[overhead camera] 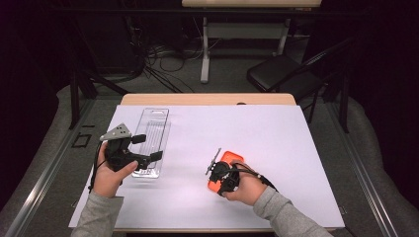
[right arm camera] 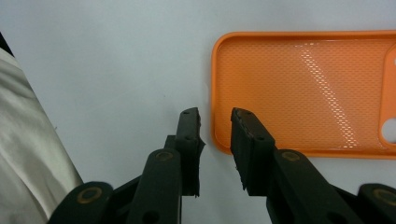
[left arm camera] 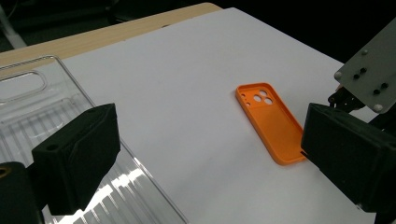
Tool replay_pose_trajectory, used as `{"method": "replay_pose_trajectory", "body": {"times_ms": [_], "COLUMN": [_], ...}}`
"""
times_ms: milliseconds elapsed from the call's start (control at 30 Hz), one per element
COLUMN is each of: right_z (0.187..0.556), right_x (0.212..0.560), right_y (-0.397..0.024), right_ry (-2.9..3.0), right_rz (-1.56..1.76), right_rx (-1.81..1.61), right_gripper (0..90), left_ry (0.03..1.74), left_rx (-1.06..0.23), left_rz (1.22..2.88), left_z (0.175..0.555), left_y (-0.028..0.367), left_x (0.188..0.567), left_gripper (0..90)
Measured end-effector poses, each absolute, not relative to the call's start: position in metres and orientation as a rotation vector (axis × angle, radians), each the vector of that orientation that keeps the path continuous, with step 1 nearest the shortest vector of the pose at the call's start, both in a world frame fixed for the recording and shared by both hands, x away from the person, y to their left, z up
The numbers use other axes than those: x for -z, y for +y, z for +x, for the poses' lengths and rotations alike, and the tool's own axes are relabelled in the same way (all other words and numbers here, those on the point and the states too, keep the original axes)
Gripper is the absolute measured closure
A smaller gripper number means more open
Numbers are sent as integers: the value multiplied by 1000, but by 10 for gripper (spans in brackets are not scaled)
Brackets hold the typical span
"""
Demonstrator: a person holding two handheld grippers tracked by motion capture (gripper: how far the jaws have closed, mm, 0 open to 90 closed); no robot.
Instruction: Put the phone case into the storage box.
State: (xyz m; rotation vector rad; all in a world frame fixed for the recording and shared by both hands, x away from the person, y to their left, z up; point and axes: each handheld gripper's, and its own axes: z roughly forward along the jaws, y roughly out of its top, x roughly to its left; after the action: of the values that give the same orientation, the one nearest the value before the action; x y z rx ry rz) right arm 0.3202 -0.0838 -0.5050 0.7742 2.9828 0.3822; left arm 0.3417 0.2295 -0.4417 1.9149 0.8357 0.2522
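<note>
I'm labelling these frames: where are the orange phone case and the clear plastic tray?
orange phone case (left arm camera: 273, 122): left gripper view, middle of its inner face.
clear plastic tray (overhead camera: 154, 129): high view, ribbed floor near its far end.

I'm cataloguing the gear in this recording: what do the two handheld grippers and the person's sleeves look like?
Both are black two-jaw tools. The left gripper has blocky black pads and a grey three-cornered plate on top. The right gripper has slim flat jaws on linked arms with brass-coloured pivots, and a black cable trailing back. The sleeves are light grey.
</note>
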Motion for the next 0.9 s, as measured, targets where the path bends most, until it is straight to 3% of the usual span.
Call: {"method": "replay_pose_trajectory", "body": {"times_ms": [900], "right_z": [324], "right_x": [524], "right_y": [-76], "right_ry": [3017], "right_rz": [732], "right_rx": [-293], "right_gripper": [813], "left_ry": [850], "left_rx": [-249], "left_rz": [1915], "left_z": [343], "left_y": [232], "left_x": [443], "left_gripper": [46]}}
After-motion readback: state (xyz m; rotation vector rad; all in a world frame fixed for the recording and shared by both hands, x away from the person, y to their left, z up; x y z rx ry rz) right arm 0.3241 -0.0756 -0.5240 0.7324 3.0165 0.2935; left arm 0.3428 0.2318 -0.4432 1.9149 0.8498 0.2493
